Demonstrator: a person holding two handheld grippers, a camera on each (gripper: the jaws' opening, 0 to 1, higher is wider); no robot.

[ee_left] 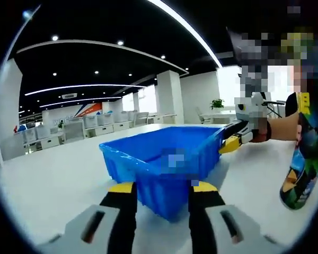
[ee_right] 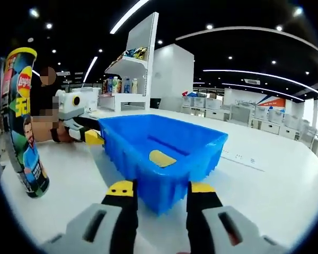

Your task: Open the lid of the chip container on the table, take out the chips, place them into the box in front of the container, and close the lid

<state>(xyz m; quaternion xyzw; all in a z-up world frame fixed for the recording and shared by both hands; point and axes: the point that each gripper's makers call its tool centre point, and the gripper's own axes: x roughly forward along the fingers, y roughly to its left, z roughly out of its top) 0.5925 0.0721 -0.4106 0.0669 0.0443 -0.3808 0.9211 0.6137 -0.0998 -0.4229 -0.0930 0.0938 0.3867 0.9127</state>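
table (ee_left: pixel 53 185): white, wide, bare around the box; open surface on all sides, far edge meets desks and shelves in the background
box (ee_left: pixel 164 159): blue, open top, mid-table; in the left gripper view a corner points at the camera, just past the jaw tips
box rim: near corner sits between the two jaws in both views; cannot tell if jaws touch it
chip (ee_right: pixel 162 157): one yellow chip lying on the box floor, seen in the right gripper view
can (ee_right: pixel 22 121): tall chip tube, upright on the table, beside the box, well apart from its wall; in the left gripper view it stands at the right edge (ee_left: pixel 302 159)
can top: yellow rim visible in the right gripper view; cannot tell if lid is on
left gripper (ee_left: pixel 163 188): jaws spread wide, nothing between them, yellow tips level with the box's near corner
right gripper (ee_right: pixel 158 189): jaws spread wide, holding nothing, tips at the box's near corner
other gripper in left gripper view: right gripper at the box's far right rim, yellow tip at the rim
other gripper in right gripper view: left gripper at the box's left rim, between can and box
room: free table left of the box in the left gripper view, right of it in the right gripper view
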